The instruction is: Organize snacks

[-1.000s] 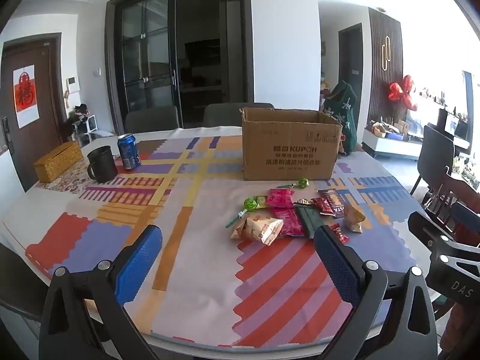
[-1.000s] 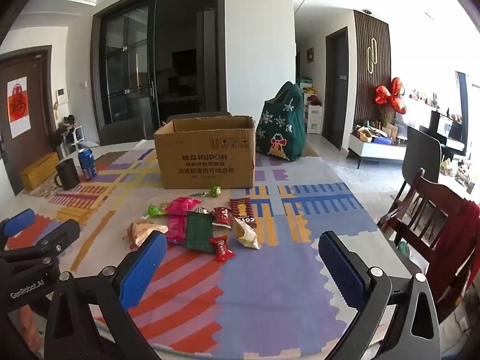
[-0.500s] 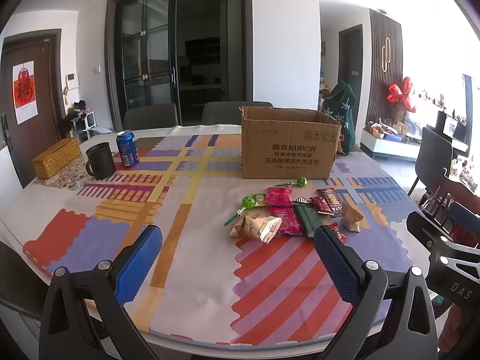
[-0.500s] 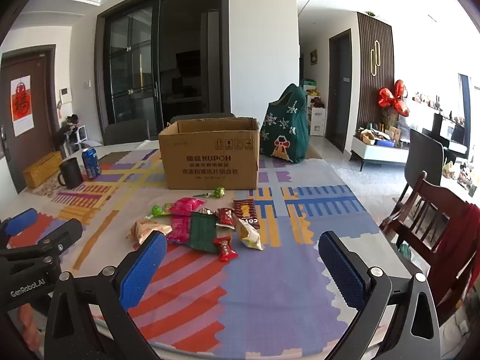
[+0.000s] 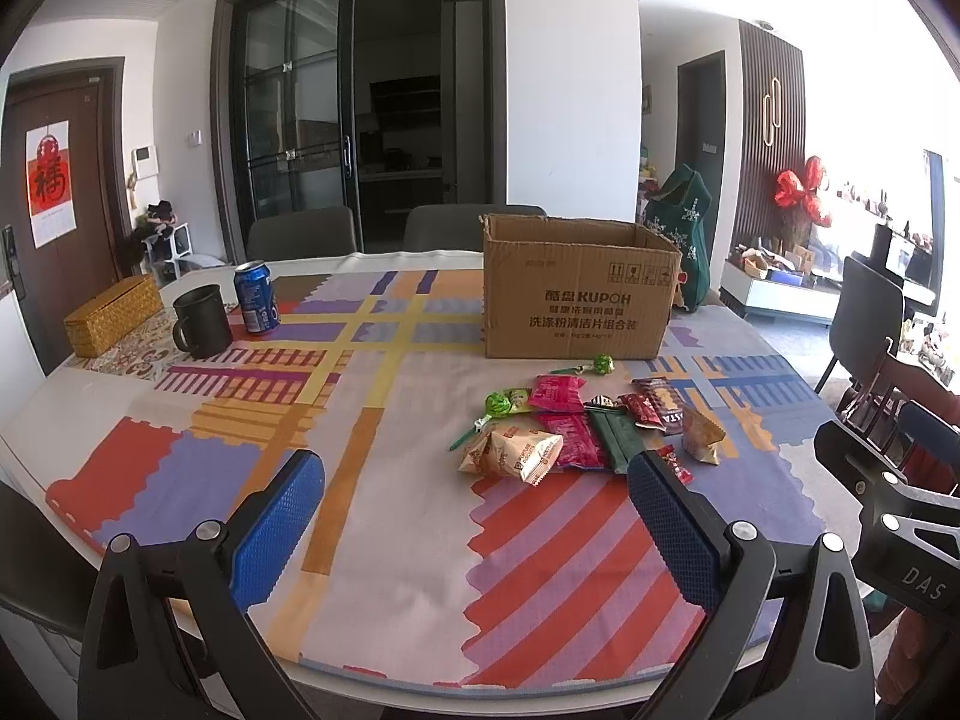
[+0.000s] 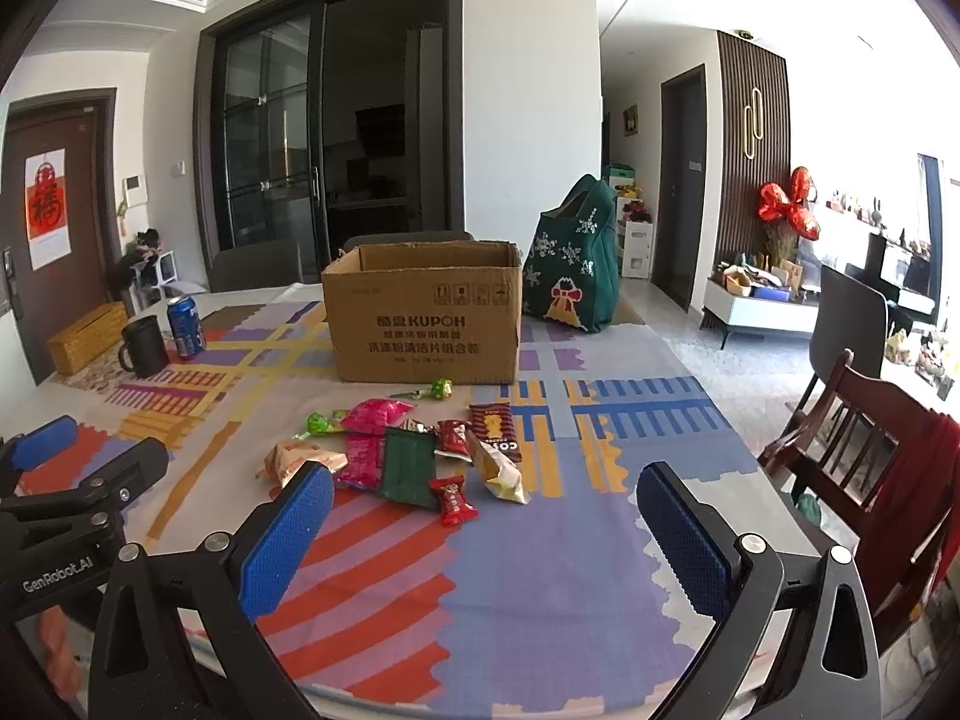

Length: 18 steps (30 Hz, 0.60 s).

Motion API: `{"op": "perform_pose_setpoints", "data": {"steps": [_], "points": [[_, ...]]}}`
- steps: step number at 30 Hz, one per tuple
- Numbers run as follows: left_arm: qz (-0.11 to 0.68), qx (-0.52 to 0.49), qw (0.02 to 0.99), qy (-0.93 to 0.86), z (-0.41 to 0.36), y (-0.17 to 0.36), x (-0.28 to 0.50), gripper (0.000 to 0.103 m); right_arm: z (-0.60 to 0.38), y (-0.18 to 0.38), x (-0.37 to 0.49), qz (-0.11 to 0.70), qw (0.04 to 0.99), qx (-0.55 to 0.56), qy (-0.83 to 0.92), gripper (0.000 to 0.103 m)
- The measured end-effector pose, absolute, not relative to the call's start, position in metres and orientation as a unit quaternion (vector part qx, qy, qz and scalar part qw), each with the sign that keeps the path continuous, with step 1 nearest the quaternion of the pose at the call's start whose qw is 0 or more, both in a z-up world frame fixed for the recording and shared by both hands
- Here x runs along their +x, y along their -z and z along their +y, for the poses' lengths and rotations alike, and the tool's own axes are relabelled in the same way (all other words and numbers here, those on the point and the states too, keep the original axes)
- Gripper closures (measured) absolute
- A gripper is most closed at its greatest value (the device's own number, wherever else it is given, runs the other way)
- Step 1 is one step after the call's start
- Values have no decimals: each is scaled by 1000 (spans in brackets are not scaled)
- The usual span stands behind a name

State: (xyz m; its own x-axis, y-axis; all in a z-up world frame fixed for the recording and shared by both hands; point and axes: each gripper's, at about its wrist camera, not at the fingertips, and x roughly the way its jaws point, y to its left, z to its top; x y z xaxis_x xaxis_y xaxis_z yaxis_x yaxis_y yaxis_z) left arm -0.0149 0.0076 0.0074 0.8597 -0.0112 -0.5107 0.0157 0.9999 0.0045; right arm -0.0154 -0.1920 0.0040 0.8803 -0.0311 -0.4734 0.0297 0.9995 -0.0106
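Note:
A pile of snack packets (image 5: 576, 432) lies mid-table on the patterned cloth: a beige packet (image 5: 516, 456), pink packets, a dark green one (image 6: 411, 465), a small red candy (image 6: 454, 499) and green lollipops (image 5: 602, 365). It also shows in the right wrist view (image 6: 408, 450). An open cardboard box (image 5: 576, 300) stands just behind it, seen too in the right wrist view (image 6: 426, 318). My left gripper (image 5: 474, 516) is open and empty, above the near table edge. My right gripper (image 6: 486, 528) is open and empty, near the pile.
A black mug (image 5: 201, 321), a blue can (image 5: 256, 297) and a woven box (image 5: 111, 315) stand at the far left. A green bag (image 6: 576, 276) sits behind the box. Chairs stand at the far side and a wooden chair (image 6: 870, 420) at the right.
Both grippers have risen slightly and tilted, so the table sits a bit lower in view. Nothing on the table has moved.

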Motion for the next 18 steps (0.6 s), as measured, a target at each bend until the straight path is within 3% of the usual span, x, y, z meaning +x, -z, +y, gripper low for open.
{"op": "perform_pose_setpoints", "data": {"steps": [18], "points": [[264, 4, 965, 7, 7, -8, -15, 0, -191, -6, -17, 240, 971, -3, 14, 1]]}}
